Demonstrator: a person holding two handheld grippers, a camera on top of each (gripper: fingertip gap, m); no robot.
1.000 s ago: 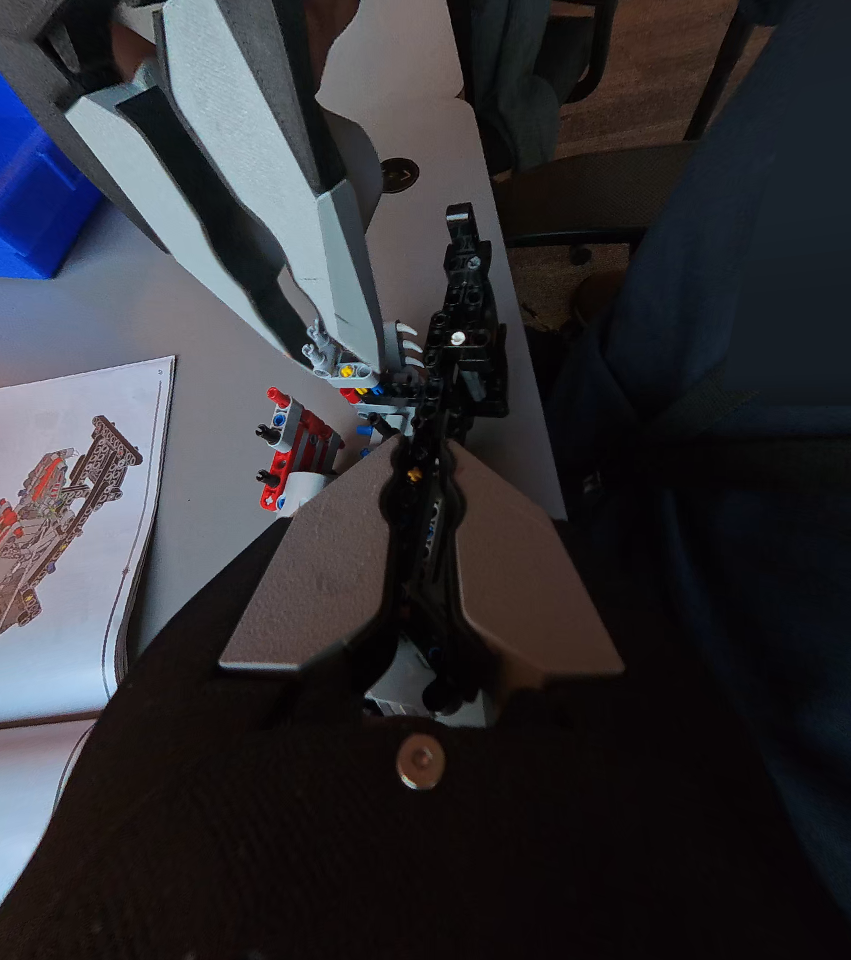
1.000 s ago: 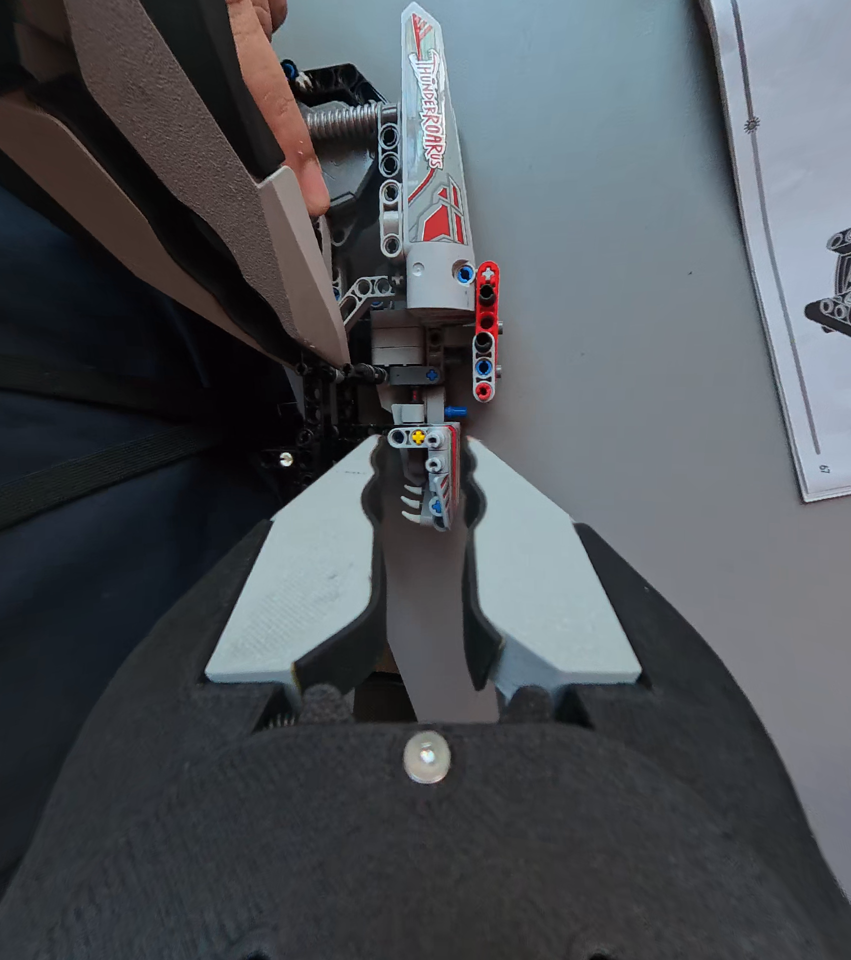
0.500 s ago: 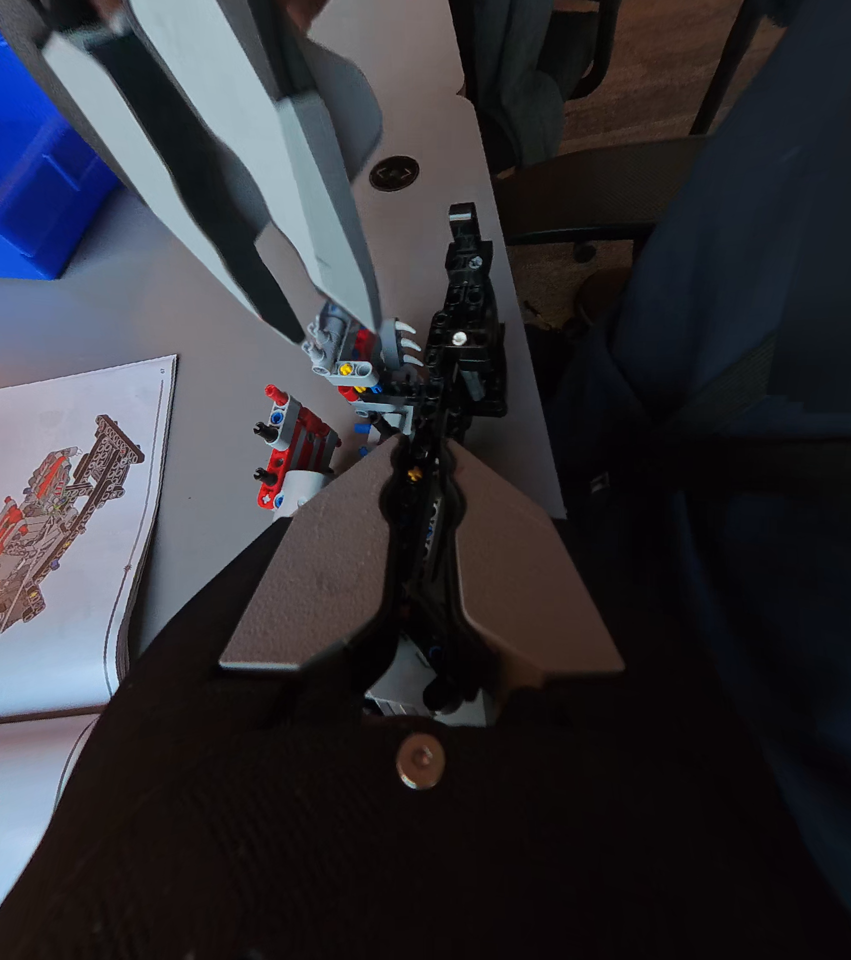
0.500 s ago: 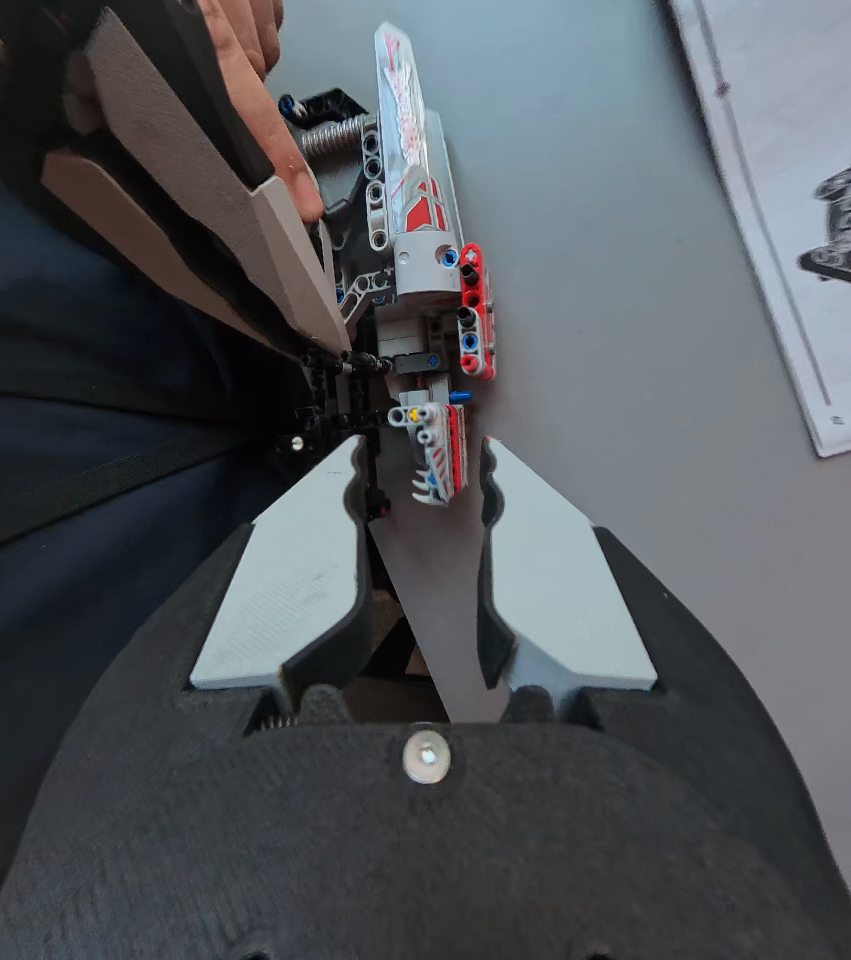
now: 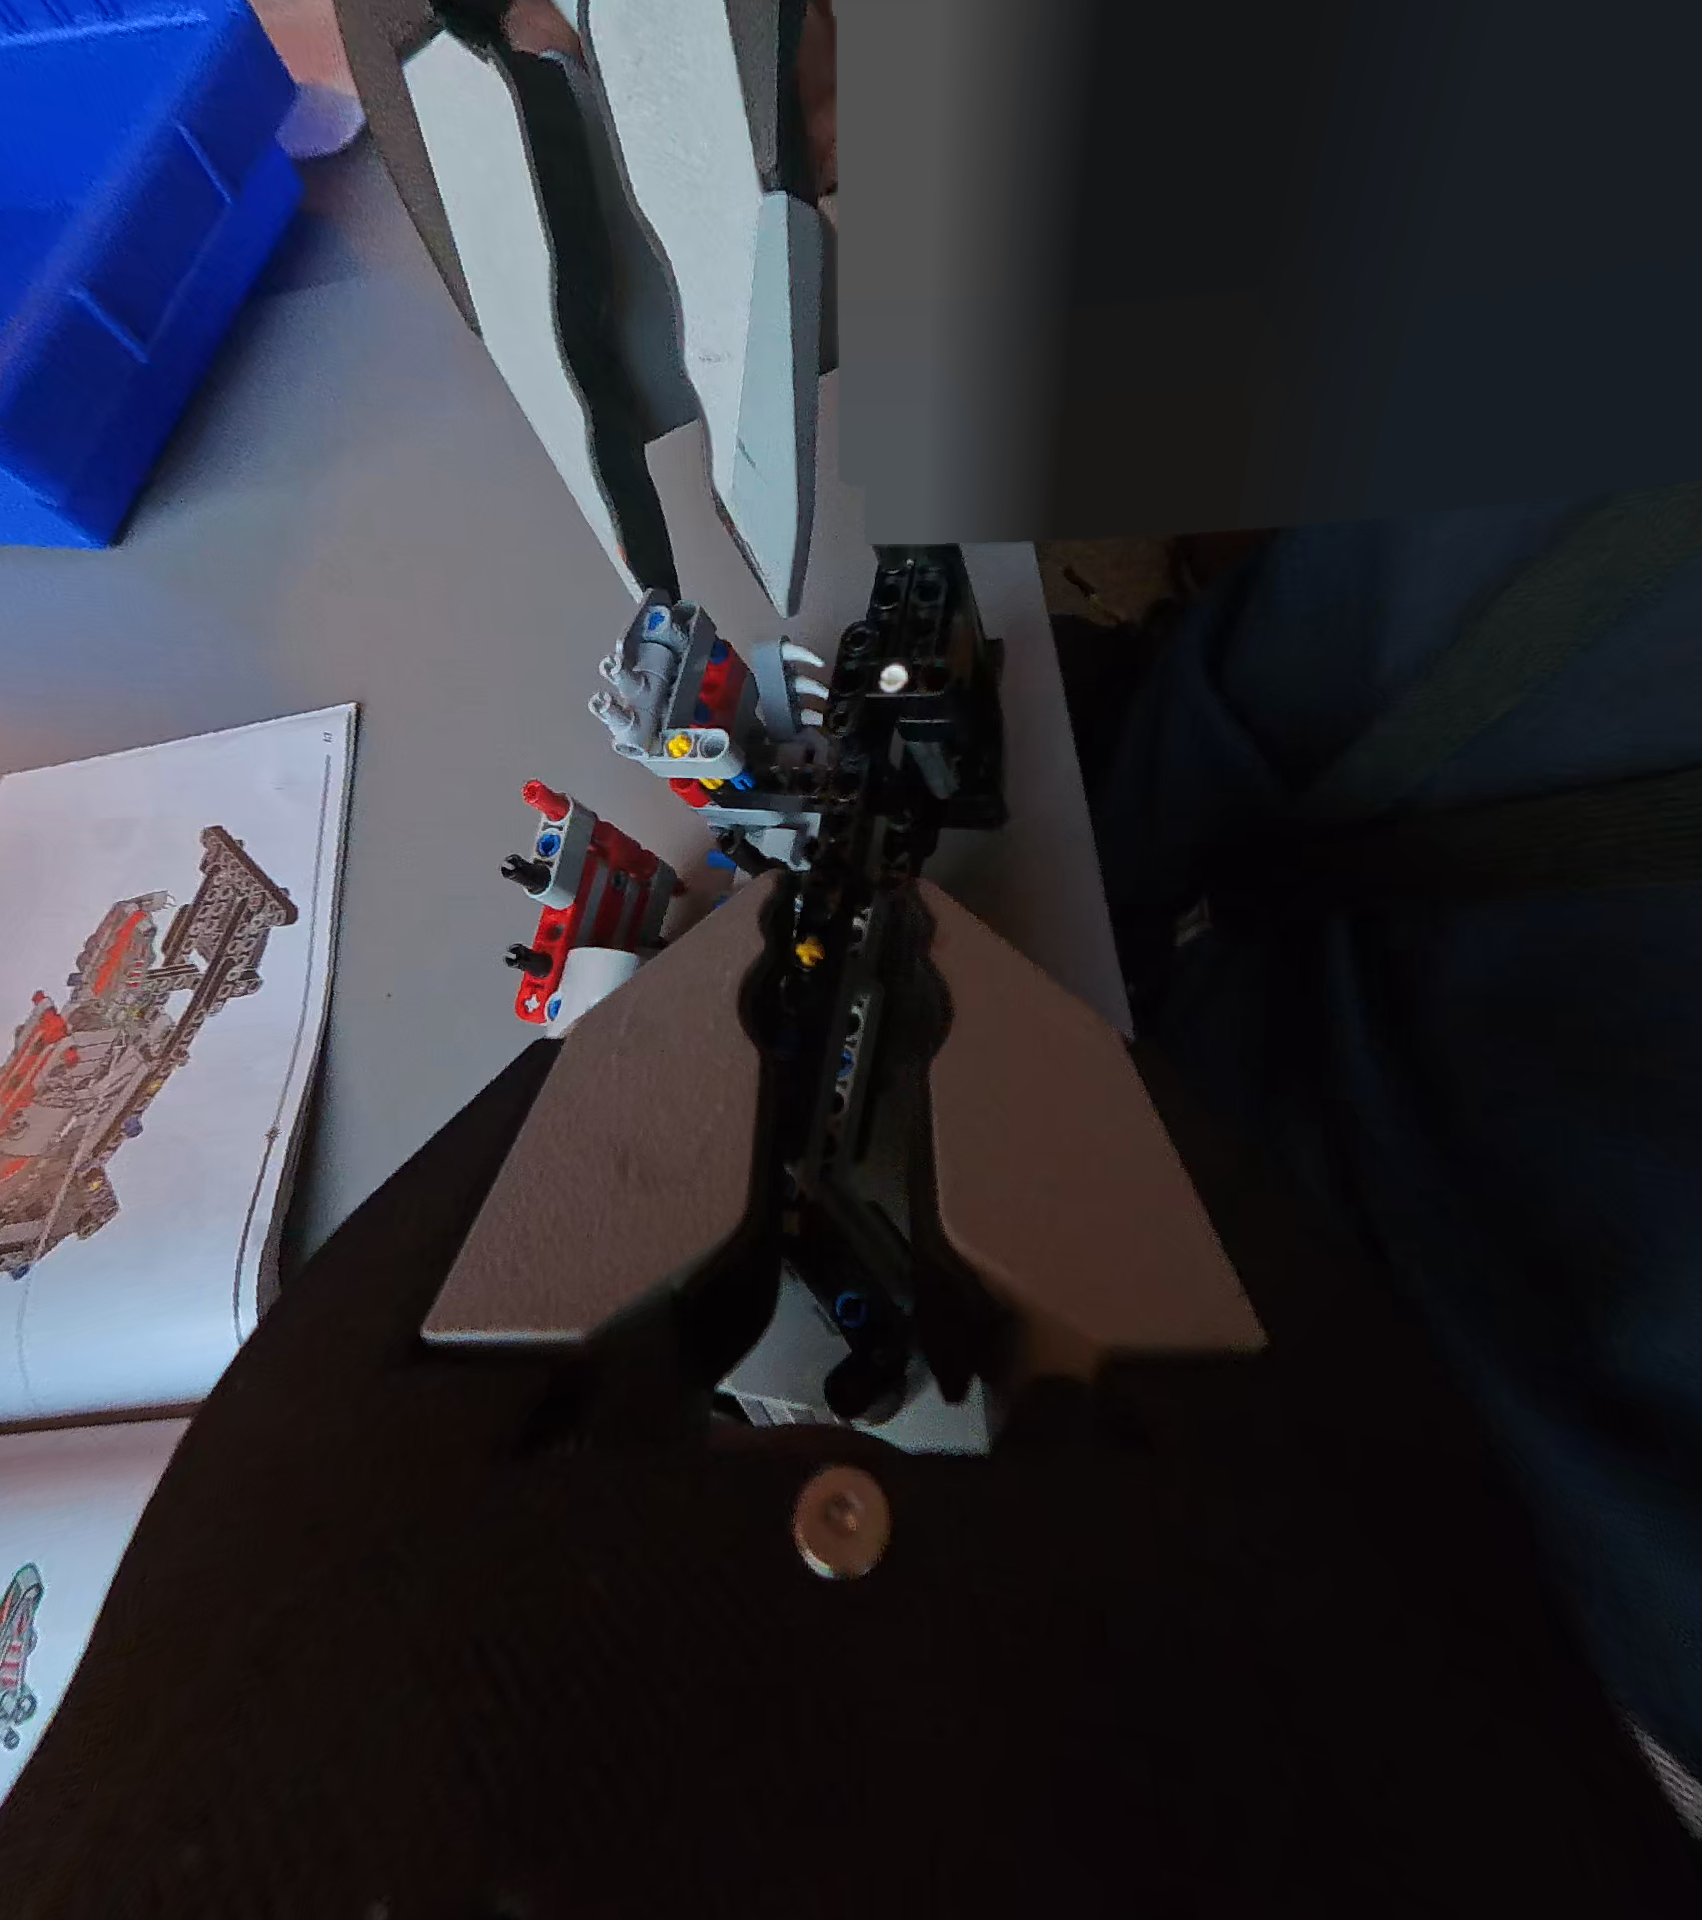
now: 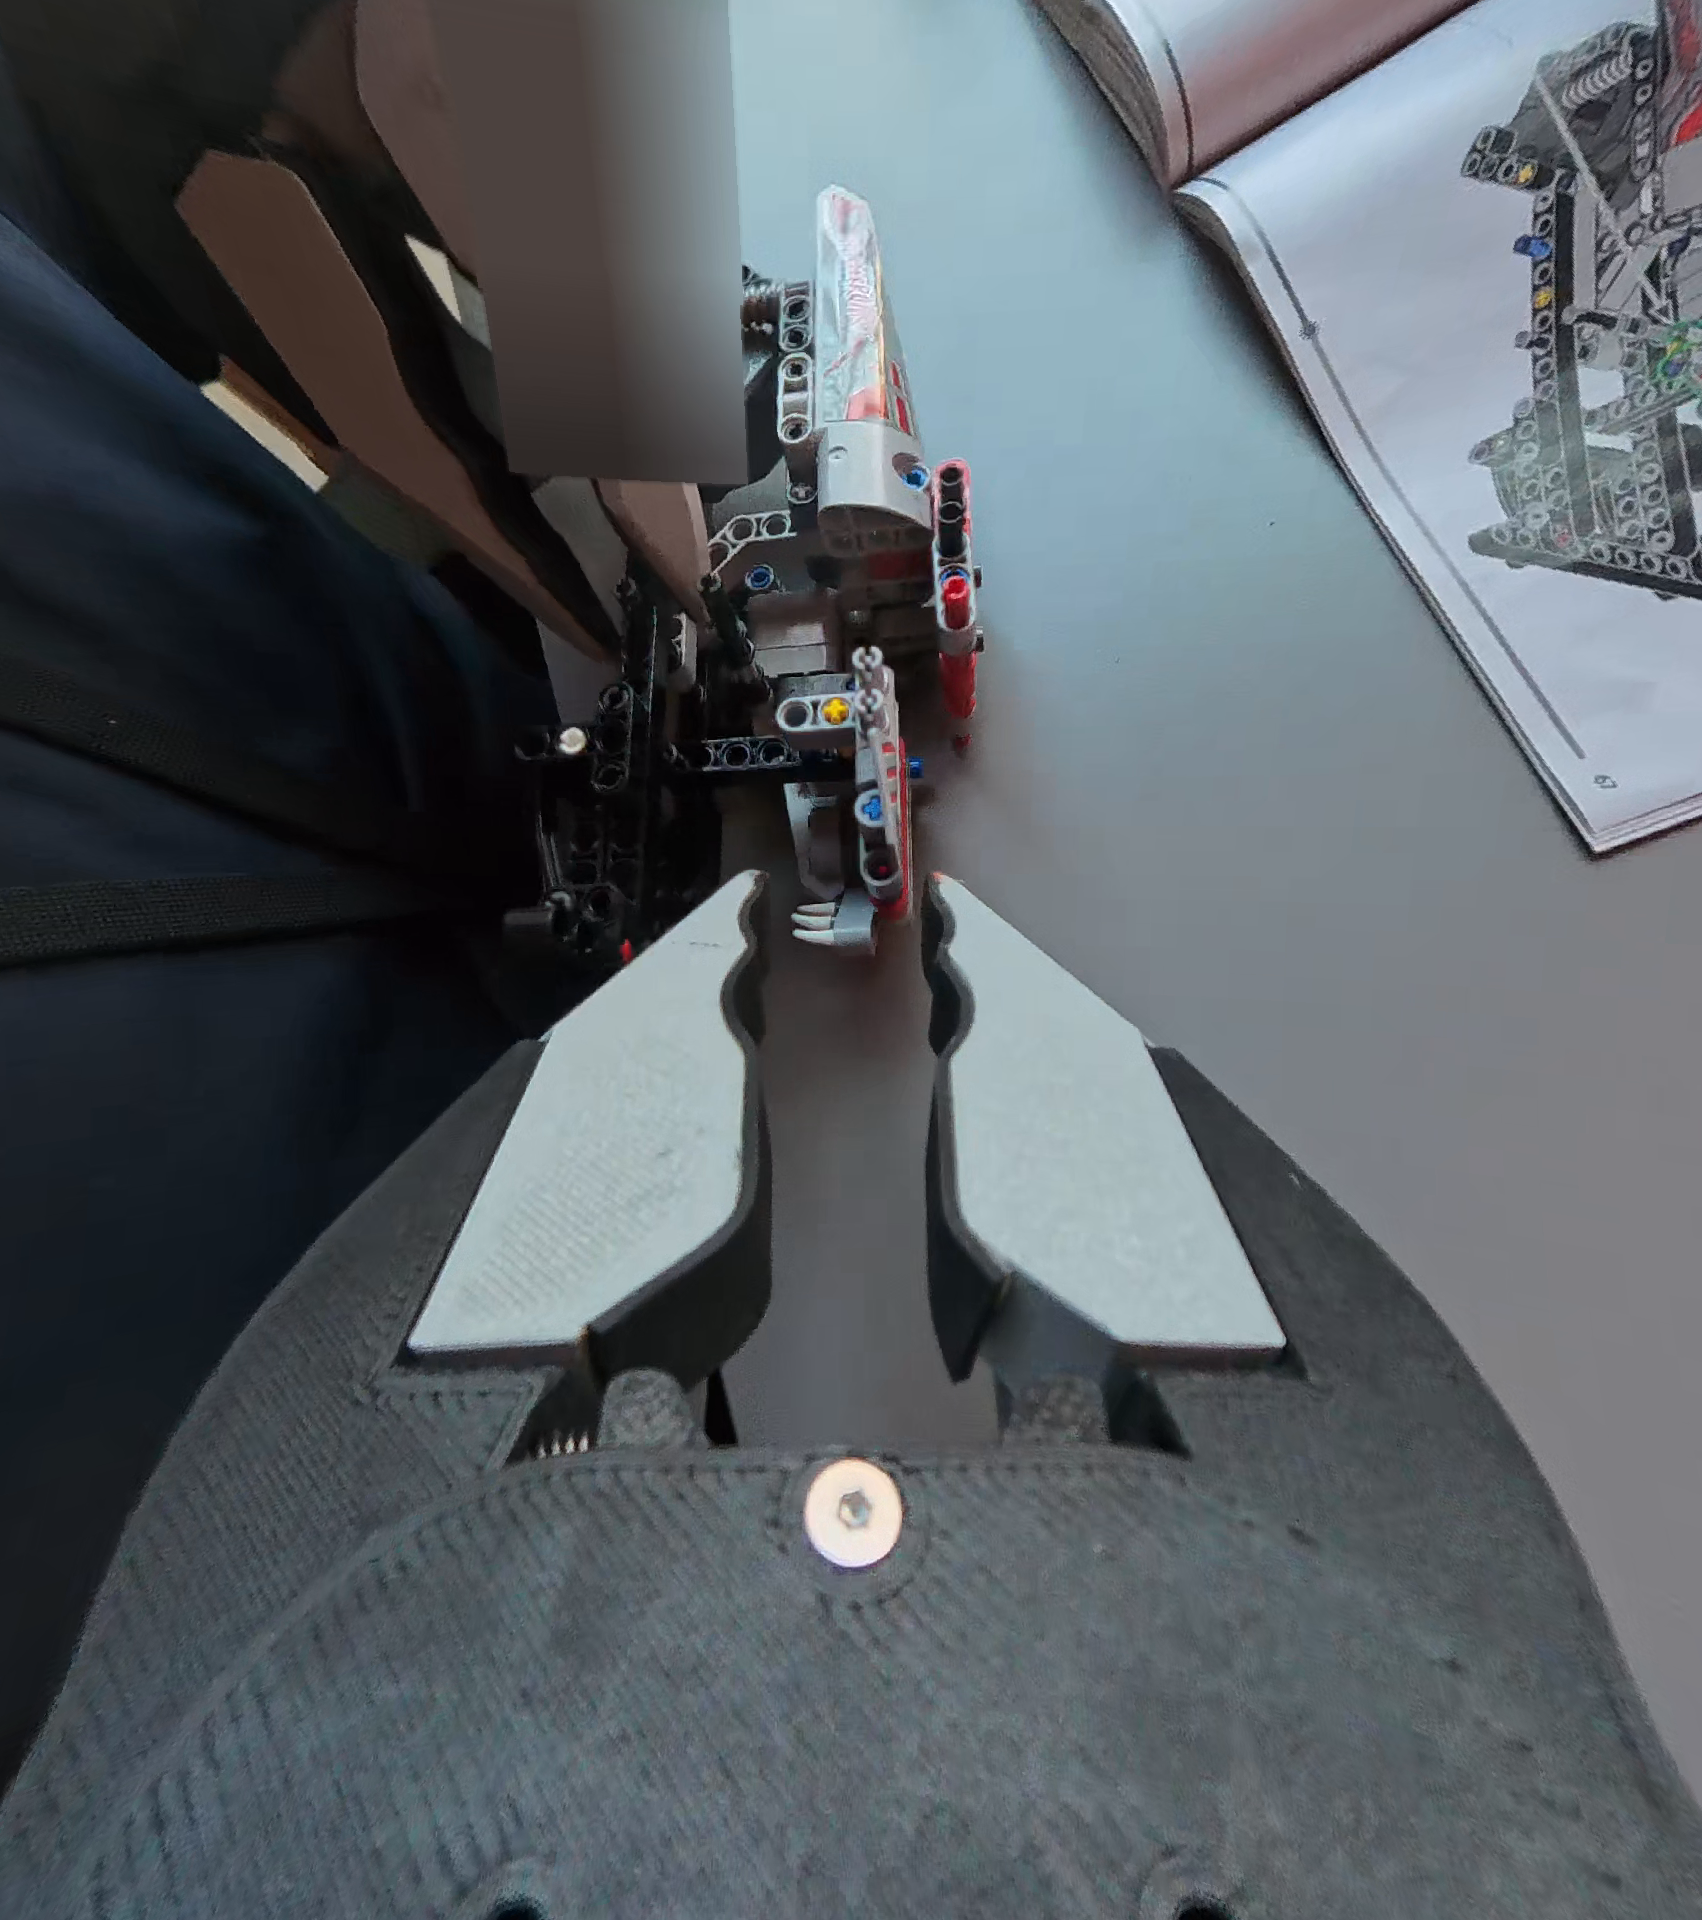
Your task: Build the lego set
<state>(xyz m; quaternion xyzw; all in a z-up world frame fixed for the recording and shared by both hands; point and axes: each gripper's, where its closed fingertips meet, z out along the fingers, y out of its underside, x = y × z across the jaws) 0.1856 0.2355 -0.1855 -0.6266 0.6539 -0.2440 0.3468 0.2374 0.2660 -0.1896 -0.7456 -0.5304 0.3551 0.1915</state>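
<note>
The lego model (image 5: 857, 790) is a black frame with grey, red and white parts, near the table's edge. My left gripper (image 5: 842, 914) is shut on its black frame. A small grey and red claw piece (image 5: 691, 686) with white teeth sticks out from the model. It also shows in the right wrist view (image 6: 873, 821). My right gripper (image 6: 842, 894) is open and empty, its tips just short of the claw piece. In the left wrist view the right gripper (image 5: 712, 582) hangs above the claw piece. A long white stickered panel (image 6: 857, 343) lies along the model.
An open instruction booklet (image 5: 130, 1039) lies on the grey table (image 5: 359, 623) left of the model, and it shows in the right wrist view (image 6: 1553, 436). A blue bin (image 5: 57, 260) stands at the back left. A person in dark clothes (image 5: 1449, 1039) sits close at the table's edge. The tips of one gripper are about 7 cm away from the tips of the other.
My right gripper has opened, let go of the claw piece and drawn back from it. The claw piece stays on the model. My left gripper keeps its hold.
</note>
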